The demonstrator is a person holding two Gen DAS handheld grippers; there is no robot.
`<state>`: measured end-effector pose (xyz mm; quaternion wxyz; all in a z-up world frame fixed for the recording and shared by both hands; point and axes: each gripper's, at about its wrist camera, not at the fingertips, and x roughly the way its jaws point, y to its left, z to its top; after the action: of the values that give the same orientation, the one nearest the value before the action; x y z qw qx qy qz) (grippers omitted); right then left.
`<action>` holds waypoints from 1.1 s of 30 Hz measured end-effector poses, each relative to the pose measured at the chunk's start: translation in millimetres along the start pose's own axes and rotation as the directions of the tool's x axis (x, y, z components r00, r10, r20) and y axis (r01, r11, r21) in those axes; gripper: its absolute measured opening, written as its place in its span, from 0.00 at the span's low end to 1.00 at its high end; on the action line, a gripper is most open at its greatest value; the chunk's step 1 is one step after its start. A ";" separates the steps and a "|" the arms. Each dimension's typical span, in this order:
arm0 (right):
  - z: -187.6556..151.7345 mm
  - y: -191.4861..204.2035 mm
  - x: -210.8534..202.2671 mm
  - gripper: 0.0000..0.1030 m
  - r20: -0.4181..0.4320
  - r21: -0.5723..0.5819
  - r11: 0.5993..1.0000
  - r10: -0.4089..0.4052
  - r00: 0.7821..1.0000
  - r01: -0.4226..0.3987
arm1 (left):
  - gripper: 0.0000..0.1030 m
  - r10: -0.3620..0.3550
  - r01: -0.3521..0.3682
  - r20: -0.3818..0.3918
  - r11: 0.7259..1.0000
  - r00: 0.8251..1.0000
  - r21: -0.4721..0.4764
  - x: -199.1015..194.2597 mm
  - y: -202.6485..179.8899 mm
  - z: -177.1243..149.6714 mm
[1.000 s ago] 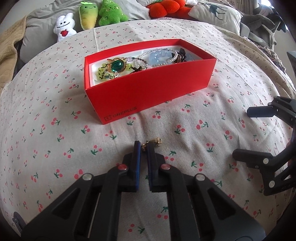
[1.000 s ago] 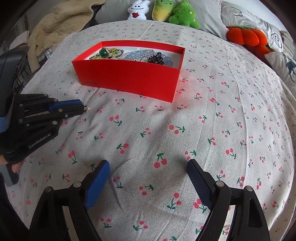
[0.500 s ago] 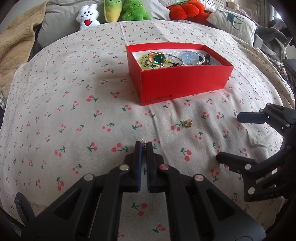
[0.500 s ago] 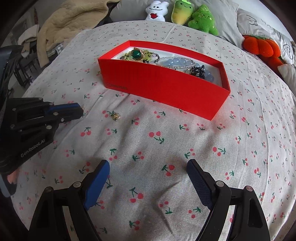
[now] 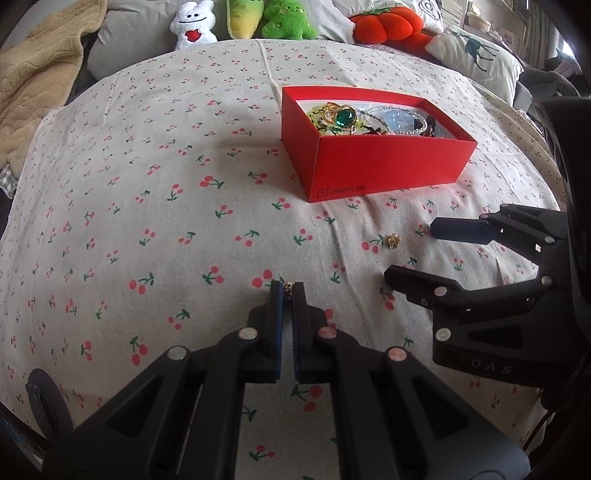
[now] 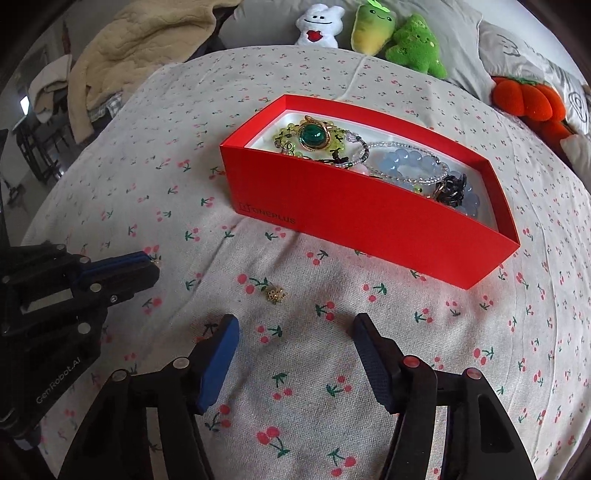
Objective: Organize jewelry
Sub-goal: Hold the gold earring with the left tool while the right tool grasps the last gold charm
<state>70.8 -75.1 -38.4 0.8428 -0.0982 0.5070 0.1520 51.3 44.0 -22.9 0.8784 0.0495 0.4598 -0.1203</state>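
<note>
A red box on the cherry-print bedspread holds a green-stone brooch, bead bracelets and other jewelry. My left gripper is shut on a small gold earring at its fingertips, low over the cloth, left of and nearer than the box; it shows at the left of the right wrist view. A second gold earring lies loose on the cloth. My right gripper is open and empty, just behind that loose earring; it also shows in the left wrist view.
Plush toys and an orange plush line the far end of the bed. A beige blanket is heaped at the far left. A deer-print pillow lies far right.
A gold earring came free and stays on the cloth while my left gripper moved back and left, still shut on a small earring. My right gripper moved toward the loose earring and the box.
</note>
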 end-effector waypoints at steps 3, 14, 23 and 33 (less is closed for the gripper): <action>2.9 1.8 1.7 0.52 0.002 0.005 1.000 -0.006 1.000 0.006 | 0.05 -0.003 0.003 -0.003 1.000 1.000 -0.005 -0.3 0.5 0.0; 5.9 -4.9 2.2 0.14 -0.002 0.016 1.000 -0.017 1.000 0.017 | 0.05 -0.002 0.002 -0.006 1.000 1.000 -0.007 -0.3 0.9 -0.1; 2.6 -24.0 -8.2 0.08 -0.011 0.070 0.997 0.018 1.000 -0.017 | 0.05 0.000 0.000 -0.006 1.000 1.000 -0.018 -2.0 2.3 -0.9; 0.1 -43.0 -14.9 0.12 -0.012 0.149 0.988 0.044 0.999 -0.042 | 0.05 -0.002 0.002 -0.010 1.000 1.000 -0.019 -1.5 -1.0 -0.1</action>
<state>79.5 -117.6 -24.6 0.8405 -0.0251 0.5252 0.1310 50.2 43.4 -21.7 0.8764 0.0413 0.4655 -0.1164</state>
